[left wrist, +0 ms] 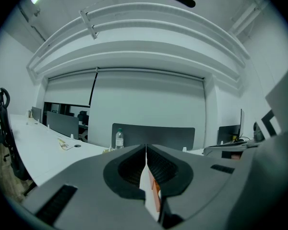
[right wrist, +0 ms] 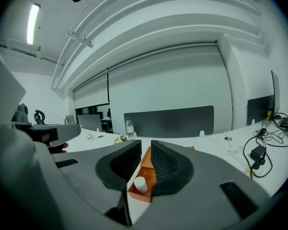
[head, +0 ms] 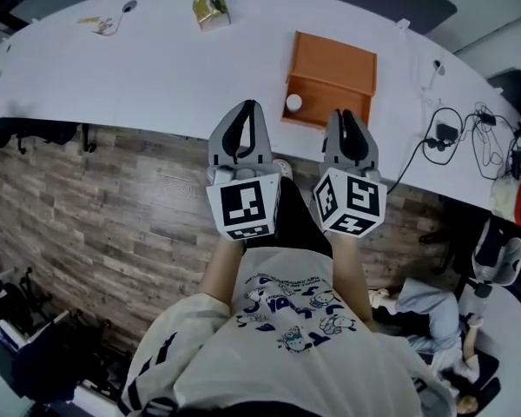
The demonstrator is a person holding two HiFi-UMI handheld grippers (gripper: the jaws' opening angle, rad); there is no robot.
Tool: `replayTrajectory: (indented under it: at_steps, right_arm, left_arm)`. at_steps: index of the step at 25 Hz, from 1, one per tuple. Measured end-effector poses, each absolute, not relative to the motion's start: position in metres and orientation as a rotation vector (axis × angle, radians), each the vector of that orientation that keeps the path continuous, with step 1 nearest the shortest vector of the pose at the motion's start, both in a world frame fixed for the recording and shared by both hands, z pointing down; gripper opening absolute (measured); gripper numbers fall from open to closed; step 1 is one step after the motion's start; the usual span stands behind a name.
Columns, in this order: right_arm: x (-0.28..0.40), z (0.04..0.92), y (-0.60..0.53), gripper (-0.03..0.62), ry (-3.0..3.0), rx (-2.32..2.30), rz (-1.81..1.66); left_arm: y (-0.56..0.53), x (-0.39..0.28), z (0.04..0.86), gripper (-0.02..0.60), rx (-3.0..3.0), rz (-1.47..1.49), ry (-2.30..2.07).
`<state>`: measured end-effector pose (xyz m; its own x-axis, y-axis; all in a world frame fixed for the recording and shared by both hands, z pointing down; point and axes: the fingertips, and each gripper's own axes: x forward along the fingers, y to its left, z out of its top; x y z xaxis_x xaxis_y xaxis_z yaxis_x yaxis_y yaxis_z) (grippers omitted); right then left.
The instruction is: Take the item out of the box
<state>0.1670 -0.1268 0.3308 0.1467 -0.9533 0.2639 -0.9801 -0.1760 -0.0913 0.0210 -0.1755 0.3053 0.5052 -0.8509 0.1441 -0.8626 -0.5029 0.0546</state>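
Beyond the right gripper's (right wrist: 146,144) fingers (right wrist: 169,166), a white cylinder (right wrist: 140,184) stands in the box (head: 330,66).

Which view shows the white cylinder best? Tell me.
The right gripper view: the white cylinder stands close and upright in a corner of the orange box. The head view shows only a small disc; the left gripper view, just a sliver of box.

Table (head: 156,68) lies open left of the orange box (head: 332,63) — cables (head: 451,133) clutter its right.
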Motion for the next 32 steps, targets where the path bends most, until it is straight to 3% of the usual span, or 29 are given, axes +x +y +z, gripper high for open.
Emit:
replayTrajectory:
  at_steps: [32]
  right_arm:
    - [0.168,0.43,-0.223,0.065,-2.004,1.892,0.668]
  left_arm:
    - [-0.268,0.04,0.392,0.021,2.393,0.351,-1.558]
